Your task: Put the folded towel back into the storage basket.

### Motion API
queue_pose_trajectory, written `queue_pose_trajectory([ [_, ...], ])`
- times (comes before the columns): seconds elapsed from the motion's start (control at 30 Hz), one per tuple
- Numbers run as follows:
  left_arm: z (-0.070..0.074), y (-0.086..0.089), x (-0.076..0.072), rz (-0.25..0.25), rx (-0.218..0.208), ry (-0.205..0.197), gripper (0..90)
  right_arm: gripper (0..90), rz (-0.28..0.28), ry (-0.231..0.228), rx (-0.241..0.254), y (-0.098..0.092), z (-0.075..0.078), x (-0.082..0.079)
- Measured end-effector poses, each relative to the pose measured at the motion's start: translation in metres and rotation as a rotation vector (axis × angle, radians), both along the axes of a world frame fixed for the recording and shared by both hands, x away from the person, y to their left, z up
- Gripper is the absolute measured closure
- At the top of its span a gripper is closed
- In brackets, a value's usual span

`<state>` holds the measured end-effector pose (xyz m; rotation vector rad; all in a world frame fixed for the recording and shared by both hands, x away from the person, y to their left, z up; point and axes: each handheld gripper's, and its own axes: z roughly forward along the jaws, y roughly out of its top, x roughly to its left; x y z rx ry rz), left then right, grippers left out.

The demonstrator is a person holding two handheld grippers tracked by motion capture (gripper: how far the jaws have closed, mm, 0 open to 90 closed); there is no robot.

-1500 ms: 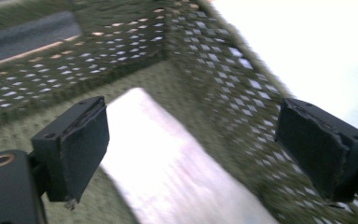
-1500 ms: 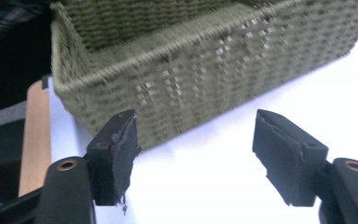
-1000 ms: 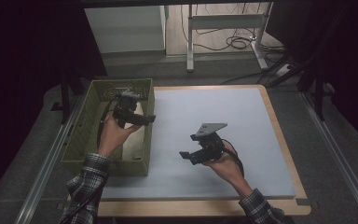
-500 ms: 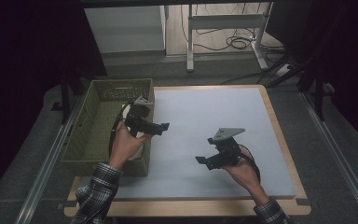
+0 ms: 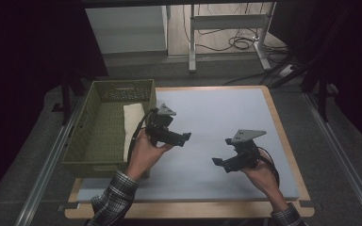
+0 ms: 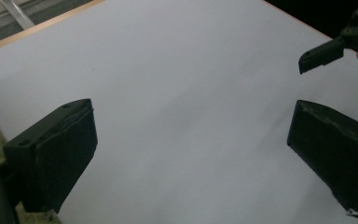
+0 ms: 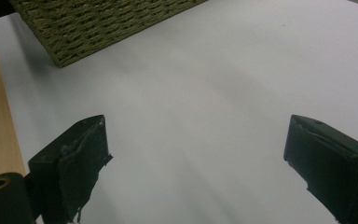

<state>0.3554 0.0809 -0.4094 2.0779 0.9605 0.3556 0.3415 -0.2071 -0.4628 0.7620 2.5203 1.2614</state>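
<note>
Two grippers over one pale blue mat (image 5: 217, 113) on a wooden table (image 5: 283, 141). Left gripper (image 5: 181, 138) left of centre in the high view, held by one hand (image 5: 143, 153) just right of the basket's rim, pointing toward frame right; jaws spread wide, nothing between them, bare mat beyond them in the left gripper view (image 6: 189, 130). Right gripper (image 5: 220, 163) right of centre and lower in the high view, in the other hand (image 5: 261, 172), pointing toward frame left; jaws just been opening, now wide apart with nothing between, bare mat ahead in the right gripper view (image 7: 196, 163). One tip of the right gripper at the upper right of the left gripper view (image 6: 321, 53).

One green woven basket (image 5: 92, 136) at middle left of the high view, sitting on the mat's left edge; its corner at the upper left of the right gripper view (image 7: 98, 23). One folded cream cloth (image 5: 133, 125) inside the basket, along its right wall, apart from both grippers.

Two plaid sleeves at the bottom edge of the high view, one per forearm.
</note>
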Motion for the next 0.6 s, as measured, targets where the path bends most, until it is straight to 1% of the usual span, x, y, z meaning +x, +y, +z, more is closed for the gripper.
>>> queue_pose_trajectory([
  [0.07, -0.001, -0.007, -0.003, -0.012, -0.003, 0.001, 1.7, 6.4, -0.013, -0.003, -0.001, -0.007, 0.002, -0.001],
  [0.17, -0.004, -0.017, -0.008, -0.031, -0.005, -0.009, 1.7, 6.3, -0.027, -0.010, 0.003, -0.017, 0.005, -0.003],
  [0.27, -0.007, -0.025, -0.014, -0.055, -0.021, -0.013, 1.7, 6.3, -0.040, -0.018, 0.008, -0.027, 0.008, -0.005],
  [0.33, -0.010, -0.031, -0.019, -0.067, -0.017, -0.026, 1.7, 6.3, -0.048, -0.023, 0.007, -0.033, 0.010, -0.007],
  [0.47, -0.018, -0.039, -0.028, -0.088, -0.008, -0.039, 1.7, 6.2, -0.060, -0.028, 0.008, -0.042, 0.011, -0.010],
  [0.6, -0.030, -0.043, -0.038, -0.103, -0.006, -0.043, 1.7, 6.1, -0.071, -0.031, -0.005, -0.049, 0.006, -0.012],
])
